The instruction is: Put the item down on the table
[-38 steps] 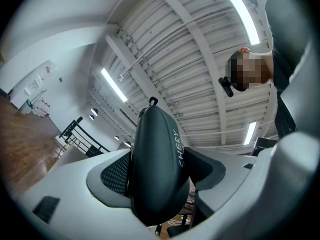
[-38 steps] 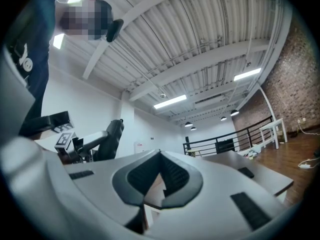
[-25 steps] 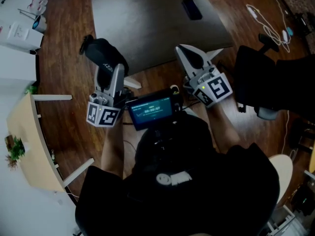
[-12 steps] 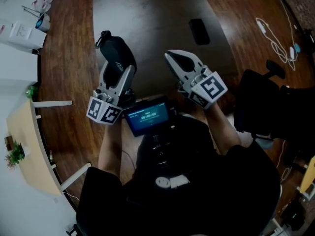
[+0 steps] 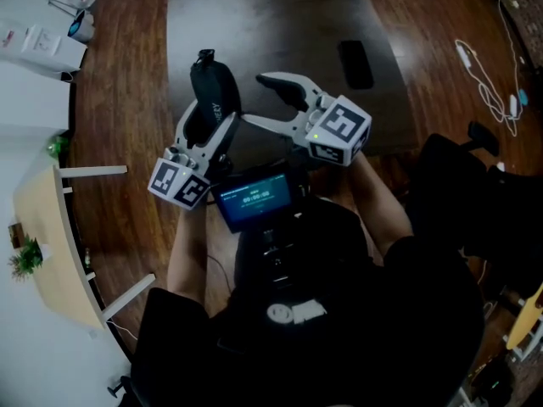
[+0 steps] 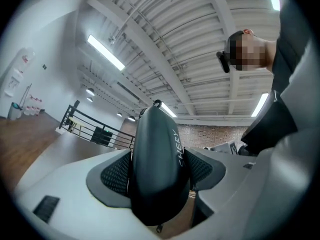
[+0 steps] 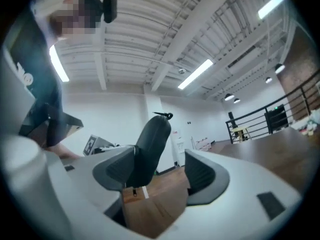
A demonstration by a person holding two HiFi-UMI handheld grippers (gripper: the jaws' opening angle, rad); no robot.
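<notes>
The left gripper (image 5: 214, 121) has its jaws clamped on a black zip case (image 5: 212, 83). In the left gripper view both ribbed pads (image 6: 116, 175) press into the case's (image 6: 157, 159) sides, one on each flank. The case fills the gap between them, and most of its length sticks out past the jaw tips. Pale lettering runs along one side, and a small pull loop shows at the far end. Seen from the head view, the case hangs over the near edge of a grey table (image 5: 271, 24) that stretches away ahead of the jaws; whether it touches the tabletop cannot be told. The right gripper (image 5: 254, 100) is beside the left one with its tips aimed at the case, and its jaws have just been opening. In the right gripper view (image 7: 160, 171) the jaws stand well apart and neither pad presses on anything. The case (image 7: 152, 144) rises just beyond the opening, close to one pad and partly hidden behind it, clear of the other. Brown wood floor shows through the gap below. Farther out on the table, past the right gripper's tips, lies a flat dark object (image 5: 355, 64). Behind both marker cubes, a small lit screen (image 5: 254, 197) sits against the person's dark clothing.
</notes>
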